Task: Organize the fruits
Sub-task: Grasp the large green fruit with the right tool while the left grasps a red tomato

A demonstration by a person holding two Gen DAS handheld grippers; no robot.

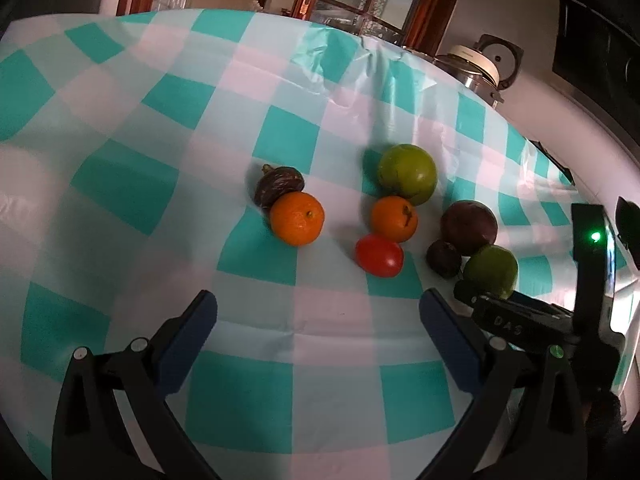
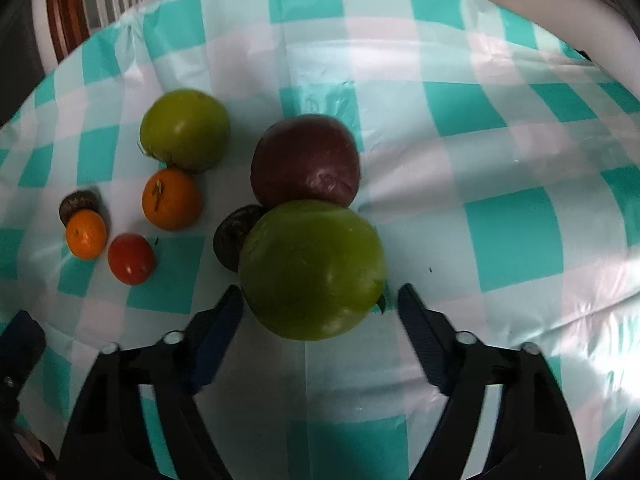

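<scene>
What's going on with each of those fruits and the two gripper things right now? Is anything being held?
Left gripper: open, empty, over the cloth.
Right gripper: open, around the near green fruit, pads not pressing.
Near green fruit: on the cloth, touching the purple fruit.
Purple fruit: resting, untouched.
Far green fruit: resting beside an orange.
Tomato: lying alone.
Left orange: against a dark fruit.

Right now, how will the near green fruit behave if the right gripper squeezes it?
The green fruit looks round and smooth, so it may roll or slip. It touches the purple fruit behind, which would probably get nudged. The right gripper stands open and barely wider than it.
</scene>
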